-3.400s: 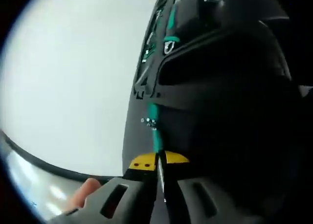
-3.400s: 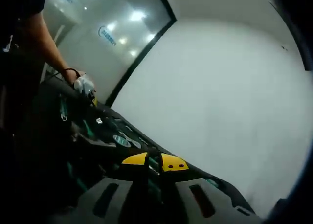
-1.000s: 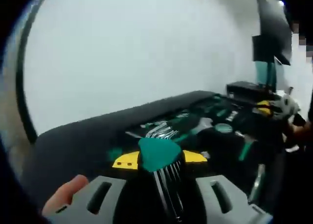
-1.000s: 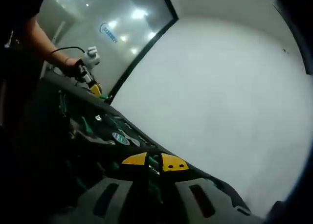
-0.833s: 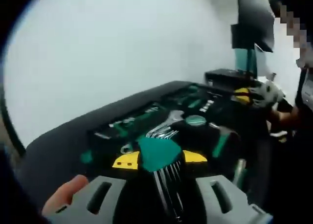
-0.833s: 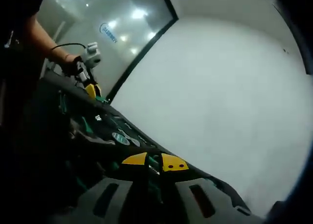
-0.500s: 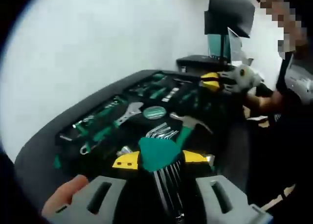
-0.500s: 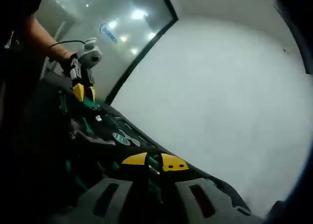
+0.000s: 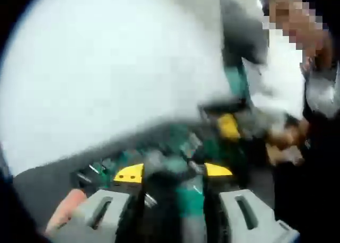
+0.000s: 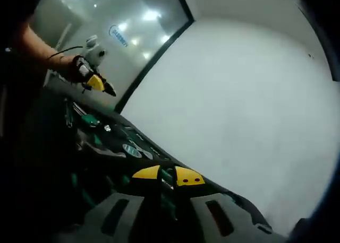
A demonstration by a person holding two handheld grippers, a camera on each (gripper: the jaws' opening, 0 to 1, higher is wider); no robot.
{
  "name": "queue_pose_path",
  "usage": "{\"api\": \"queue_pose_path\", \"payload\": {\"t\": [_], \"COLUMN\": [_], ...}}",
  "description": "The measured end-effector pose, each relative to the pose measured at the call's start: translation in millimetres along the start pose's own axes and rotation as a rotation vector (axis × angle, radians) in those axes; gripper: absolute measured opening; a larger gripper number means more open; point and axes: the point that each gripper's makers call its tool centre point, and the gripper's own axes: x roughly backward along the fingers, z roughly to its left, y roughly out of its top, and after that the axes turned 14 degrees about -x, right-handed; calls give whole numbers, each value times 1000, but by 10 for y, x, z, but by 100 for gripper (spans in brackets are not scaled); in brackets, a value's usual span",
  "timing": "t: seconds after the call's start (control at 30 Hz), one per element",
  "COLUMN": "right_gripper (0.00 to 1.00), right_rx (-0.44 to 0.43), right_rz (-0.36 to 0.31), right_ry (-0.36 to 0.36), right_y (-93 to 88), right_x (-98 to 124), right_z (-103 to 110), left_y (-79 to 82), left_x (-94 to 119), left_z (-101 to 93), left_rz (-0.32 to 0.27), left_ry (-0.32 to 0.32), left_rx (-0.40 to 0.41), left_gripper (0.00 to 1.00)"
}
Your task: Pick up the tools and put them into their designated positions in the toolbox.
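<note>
The black toolbox, with green and silver tools bedded in its foam, runs along the lower left of the right gripper view. A green hex-key holder lies in the toolbox at its far end. My left gripper hangs above the holder and apart from it. The left gripper view is badly blurred. There my left gripper has its yellow-tipped jaws spread, with a green smear low between them. My right gripper has its jaws close together over the toolbox's near end. It also shows as a yellow blur, the right gripper.
A white table spreads beyond the toolbox. A dark-framed glass wall stands behind. A person's forearm reaches in from the left, and a person in a white top is at the right.
My left gripper carried the green hex-key holder over the toolbox, let it go there and rose clear. Its view swung and blurred. The right gripper has stayed still.
</note>
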Motion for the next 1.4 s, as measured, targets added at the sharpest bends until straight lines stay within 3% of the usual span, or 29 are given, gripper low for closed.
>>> {"api": "queue_pose_path", "payload": {"t": [0.07, 0.1, 0.17, 0.27, 0.3, 0.33, 0.37, 0.4, 0.43, 0.47, 0.5, 0.53, 0.6, 0.83, 0.97, 1.07, 1.4], "right_gripper": [7, 7, 7, 7, 7, 7, 7, 7, 7, 7, 7, 7, 7, 7, 7, 7, 7], "right_rx": [-2, -1, 6, 14, 14, 13, 13, 16, 16, 17, 15, 12, 0, -3, -26, -32, -27], "right_rz": [1, 2, 8, 7, 8, 8, 9, 12, 13, 12, 6, 3, -4, 6, 8, -2, 3], "right_ry": [-1, -1, 6, 16, 16, 14, 12, 10, 8, 9, 11, 12, 23, 58, 35, 22, 6], "right_y": [-5, -9, -22, -10, -9, -9, -11, -14, -16, -12, 0, 7, 29, 15, 11, 27, 6], "right_x": [-4, -6, -3, 5, 2, 2, 0, -2, -4, -5, -7, -8, -9, -12, -20, -18, -2], "right_z": [3, 7, 29, 50, 51, 48, 47, 45, 44, 47, 50, 52, 63, 124, 65, 39, 10], "left_y": [79, 42, -161, -504, -558, -659, -810, -851, -772, -689, -671, -732, -754, -861, -967, -977, -1038], "left_x": [89, 111, 82, 11, -4, 24, 32, 58, 75, 87, 78, 75, 74, 77, 43, -4, 13], "left_z": [327, 471, 660, 927, 965, 1018, 1042, 1039, 1044, 1032, 954, 930, 978, 942, 864, 750, 802], "left_rz": [-110, -140, -111, -17, -31, -64, 44, 137, 81, -21, -25, 26, 12, 77, 130, 138, 159], "left_ry": [136, 192, 225, 276, 286, 320, 326, 336, 357, 381, 344, 328, 329, 329, 308, 278, 272], "left_rx": [-2, 3, 16, -40, -19, 93, 82, 12, -46, 10, 11, 43, 41, 80, 95, 87, 93], "left_gripper": [38, 38, 38, 38, 35, 30, 26, 26, 26, 26, 28, 30, 29, 26, 25, 25, 25]}}
